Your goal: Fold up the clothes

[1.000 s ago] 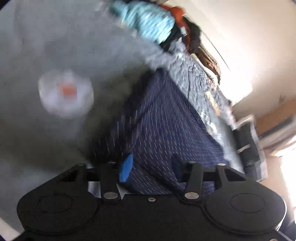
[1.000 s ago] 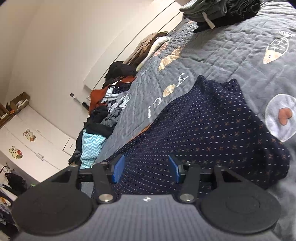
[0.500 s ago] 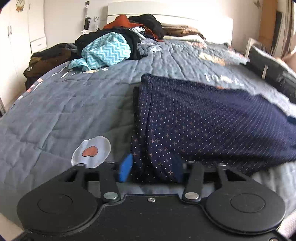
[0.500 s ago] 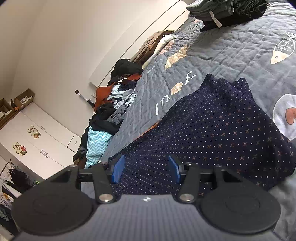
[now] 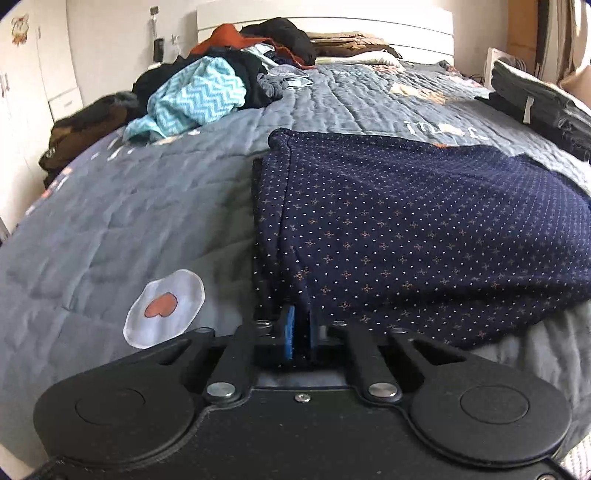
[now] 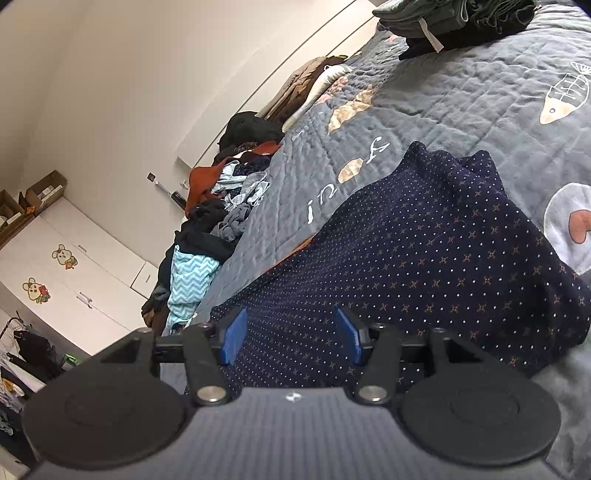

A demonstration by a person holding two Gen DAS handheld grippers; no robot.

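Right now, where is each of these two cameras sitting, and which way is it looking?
Left wrist: sits on the left hand-held gripper, looking up the bed toward the headboard; its blue pads are pinched on the navy dotted garment.
Right wrist: sits on the right hand-held gripper, tilted, looking across the bed toward the white cupboards; its jaws stand apart over the garment.
Shared: the garment, grey quilt, zigzag cloth, folded dark stack.
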